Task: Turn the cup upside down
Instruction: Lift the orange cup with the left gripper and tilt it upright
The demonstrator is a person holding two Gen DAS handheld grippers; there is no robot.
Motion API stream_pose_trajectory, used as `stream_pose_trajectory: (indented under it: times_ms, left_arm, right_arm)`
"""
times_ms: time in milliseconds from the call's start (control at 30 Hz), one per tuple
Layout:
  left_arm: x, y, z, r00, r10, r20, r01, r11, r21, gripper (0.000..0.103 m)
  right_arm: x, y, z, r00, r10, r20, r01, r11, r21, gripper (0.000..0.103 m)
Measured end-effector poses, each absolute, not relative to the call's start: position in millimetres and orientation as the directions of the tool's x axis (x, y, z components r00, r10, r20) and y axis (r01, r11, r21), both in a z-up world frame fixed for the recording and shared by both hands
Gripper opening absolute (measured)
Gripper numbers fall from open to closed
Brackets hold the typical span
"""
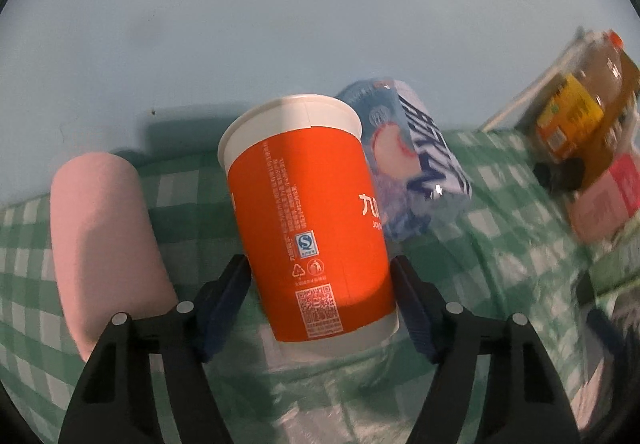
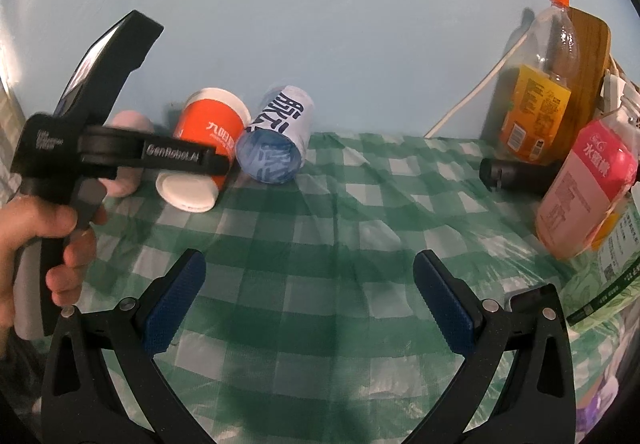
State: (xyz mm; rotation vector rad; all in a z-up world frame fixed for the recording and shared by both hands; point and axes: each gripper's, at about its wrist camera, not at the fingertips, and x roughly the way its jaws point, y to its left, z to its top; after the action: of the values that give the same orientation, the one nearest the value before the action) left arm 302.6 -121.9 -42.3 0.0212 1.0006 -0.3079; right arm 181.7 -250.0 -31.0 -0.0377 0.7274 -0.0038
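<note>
An orange paper cup (image 1: 316, 219) with white rim and base is held between the blue pads of my left gripper (image 1: 320, 284), tilted, its mouth pointing up and away. In the right wrist view the same cup (image 2: 204, 151) hangs tilted in the left gripper (image 2: 176, 159) above the green checked cloth, its white base toward the camera. My right gripper (image 2: 308, 300) is open and empty, low over the cloth (image 2: 320, 244) in the middle.
A blue and white cup (image 2: 276, 135) lies on its side next to the orange cup. A pink cylinder (image 1: 100, 244) stands left. An orange-capped bottle (image 2: 536, 83), a pink packet (image 2: 584, 187) and a black object (image 2: 516, 171) crowd the right side. A blue wall is behind.
</note>
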Motion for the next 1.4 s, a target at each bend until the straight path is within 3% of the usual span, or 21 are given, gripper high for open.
stream_pose_trajectory:
  times_ms: [667, 1400]
  left_arm:
    - [184, -91, -35, 0.518, -0.321, -0.793, 0.522, 0.853, -0.004, 0.07]
    - [140, -66, -33, 0.592, -0.372, -0.715, 0.573, 0.818, 0.049, 0.069]
  right_arm:
    - [162, -247, -17, 0.771, -0.016, -0.637, -0.012, 0.999, -0.04, 0.102]
    - [153, -234, -13, 0.78, -0.01, -0.625, -0.034, 0.998, -0.058, 0.102]
